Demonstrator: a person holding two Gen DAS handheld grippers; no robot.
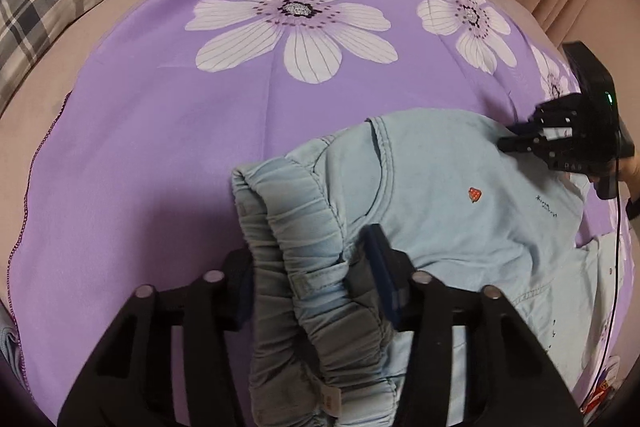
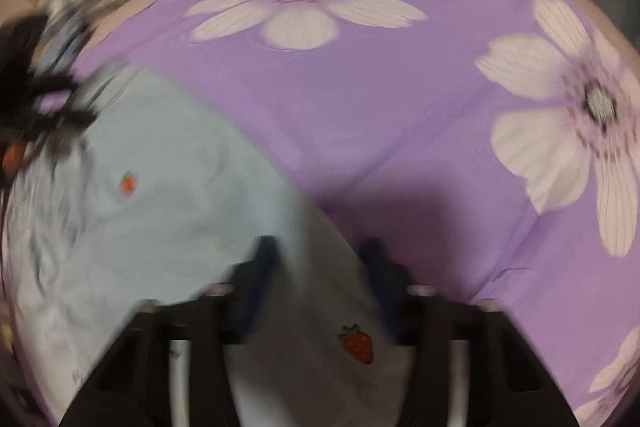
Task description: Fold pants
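Pants lie bunched on the purple bedsheet, no tidy fold yet. Our left gripper jaws pinch the waistband; right gripper jaws straddle the fabric edge, can't tell if clamped.

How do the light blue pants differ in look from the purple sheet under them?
The pants are plain light blue with small red strawberries; the purple sheet bears big white flowers. The pants are bunched at a gathered waistband; the sheet lies spread flat. Both are soft cloth on the bed.
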